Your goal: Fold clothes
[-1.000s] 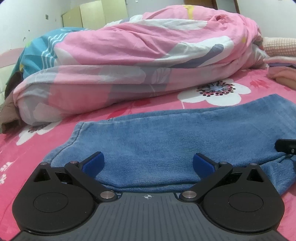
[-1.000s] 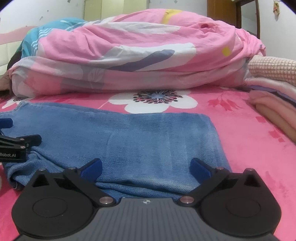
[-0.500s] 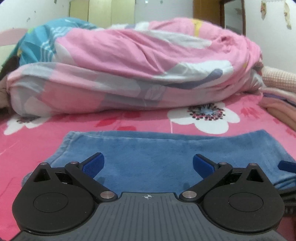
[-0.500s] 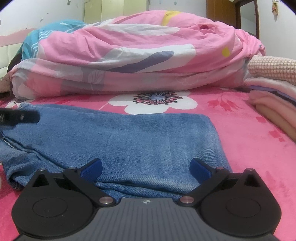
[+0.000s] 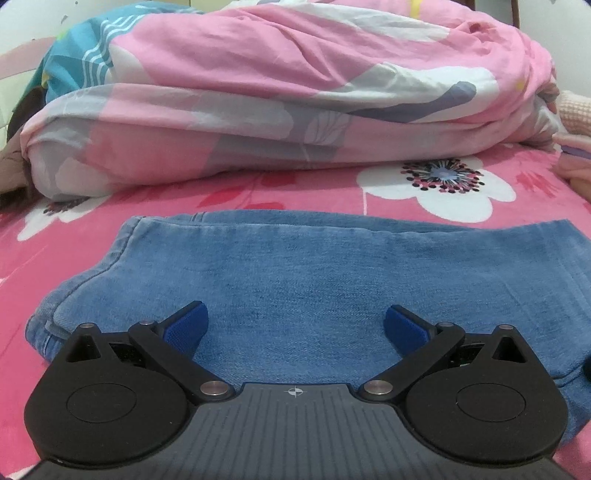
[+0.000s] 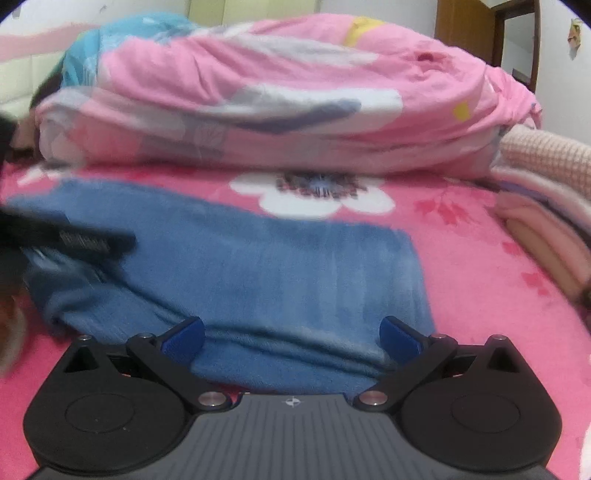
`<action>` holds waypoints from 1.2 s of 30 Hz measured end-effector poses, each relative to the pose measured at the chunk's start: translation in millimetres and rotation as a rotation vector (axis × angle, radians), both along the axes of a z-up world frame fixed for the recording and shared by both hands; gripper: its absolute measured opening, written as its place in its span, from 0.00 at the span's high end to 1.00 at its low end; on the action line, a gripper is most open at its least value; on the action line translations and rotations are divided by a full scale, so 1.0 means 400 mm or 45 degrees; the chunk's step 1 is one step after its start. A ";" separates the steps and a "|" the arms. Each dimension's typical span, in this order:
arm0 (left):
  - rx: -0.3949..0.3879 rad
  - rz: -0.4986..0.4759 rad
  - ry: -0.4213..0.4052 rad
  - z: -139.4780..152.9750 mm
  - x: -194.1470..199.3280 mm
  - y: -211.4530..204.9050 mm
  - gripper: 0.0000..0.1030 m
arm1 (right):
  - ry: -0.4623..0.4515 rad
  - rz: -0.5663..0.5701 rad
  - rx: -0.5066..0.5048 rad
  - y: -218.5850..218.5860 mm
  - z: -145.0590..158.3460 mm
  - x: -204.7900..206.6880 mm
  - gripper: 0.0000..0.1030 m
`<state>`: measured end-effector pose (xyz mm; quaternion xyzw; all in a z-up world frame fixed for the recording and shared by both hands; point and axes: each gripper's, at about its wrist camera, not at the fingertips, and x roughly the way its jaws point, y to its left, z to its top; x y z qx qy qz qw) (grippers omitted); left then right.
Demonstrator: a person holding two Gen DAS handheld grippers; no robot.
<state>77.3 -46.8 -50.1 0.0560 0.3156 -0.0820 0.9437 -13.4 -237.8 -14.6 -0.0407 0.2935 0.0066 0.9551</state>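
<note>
The jeans [image 5: 314,280] lay folded flat on the bed [image 5: 258,192], a pink fleece sheet with white flowers, their near edge just under my two tools. Behind them a rumpled pink, grey and teal duvet [image 5: 280,92] filled the far side, with pale cupboard fronts [image 6: 236,9] and a brown wooden door [image 6: 465,26] beyond it. My left gripper [image 5: 293,325] had its jaws spread wide over the denim, holding nothing; my right gripper [image 6: 291,338] stood the same way, jaws apart and empty. The right view was smeared, so the denim's seams were hard to make out there. Only that view showed the stack of folded pink clothes [image 6: 546,206] at the right edge and a dark blur of the left tool at far left.
</note>
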 end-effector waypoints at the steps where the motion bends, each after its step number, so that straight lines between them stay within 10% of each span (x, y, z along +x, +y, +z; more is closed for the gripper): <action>1: 0.001 0.002 0.005 0.003 0.002 0.001 0.00 | -0.031 0.005 0.015 0.003 0.016 0.004 0.00; 11: 0.005 0.001 0.036 0.005 0.005 0.000 0.00 | 0.023 -0.058 0.028 -0.014 -0.072 0.080 0.00; 24: 0.010 -0.010 0.050 0.006 0.005 0.001 0.00 | -0.123 -0.076 -0.017 -0.018 0.060 0.051 0.00; 29: 0.016 -0.010 0.048 0.006 0.003 -0.002 0.00 | 0.049 -0.080 -0.022 -0.032 -0.071 0.115 0.00; 36: -0.029 -0.056 0.008 0.039 -0.012 0.017 0.00 | 0.003 -0.097 0.022 -0.037 -0.078 0.082 0.00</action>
